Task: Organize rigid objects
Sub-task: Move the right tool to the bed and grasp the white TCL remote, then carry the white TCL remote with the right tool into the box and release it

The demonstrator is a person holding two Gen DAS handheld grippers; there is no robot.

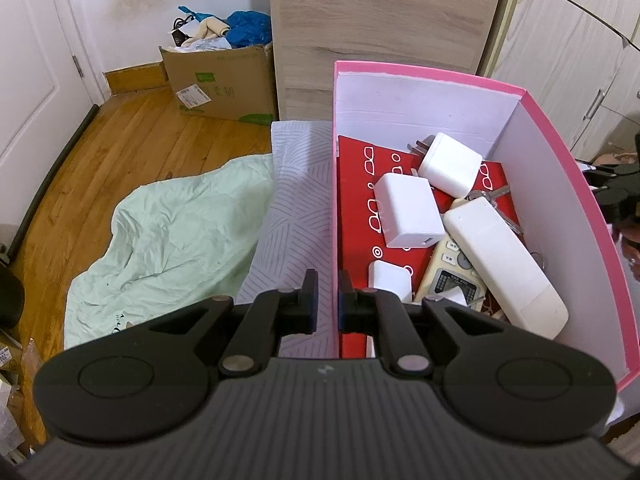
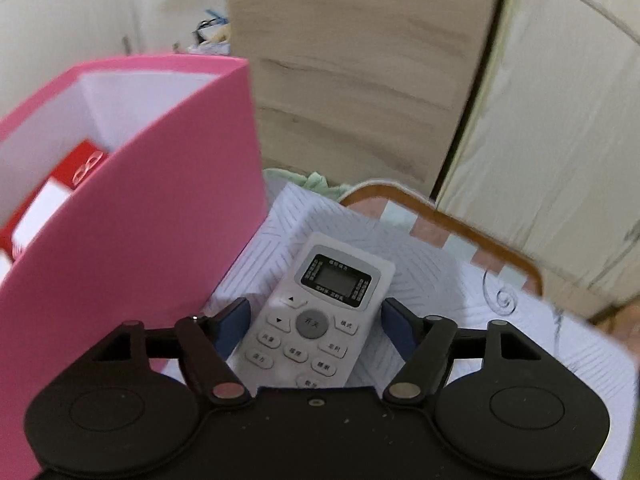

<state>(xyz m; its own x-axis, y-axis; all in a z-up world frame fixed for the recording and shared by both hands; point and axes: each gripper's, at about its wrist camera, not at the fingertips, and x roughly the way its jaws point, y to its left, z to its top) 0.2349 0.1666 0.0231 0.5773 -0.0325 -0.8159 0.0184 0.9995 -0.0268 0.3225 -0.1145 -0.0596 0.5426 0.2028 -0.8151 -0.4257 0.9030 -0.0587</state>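
My left gripper (image 1: 328, 298) is shut on the left wall of the pink box (image 1: 440, 74), one finger outside and one inside. The box holds two white chargers (image 1: 450, 164) (image 1: 410, 210), a long white remote (image 1: 504, 256) lying over a beige button remote (image 1: 452, 276), keys (image 1: 490, 194) and a red patterned card (image 1: 356, 200). In the right wrist view a white remote with a screen (image 2: 320, 312) lies face up on the striped sheet (image 2: 432, 288), right of the pink box (image 2: 140, 200). My right gripper (image 2: 316, 320) is open around it, its pads clear of both sides.
A wooden wardrobe panel (image 1: 380, 20) rises behind the box. A green blanket (image 1: 172, 232) hangs to the wood floor, where a cardboard box (image 1: 220, 80) stands. A checked mat with a brown border (image 2: 440, 220) lies beyond the remote.
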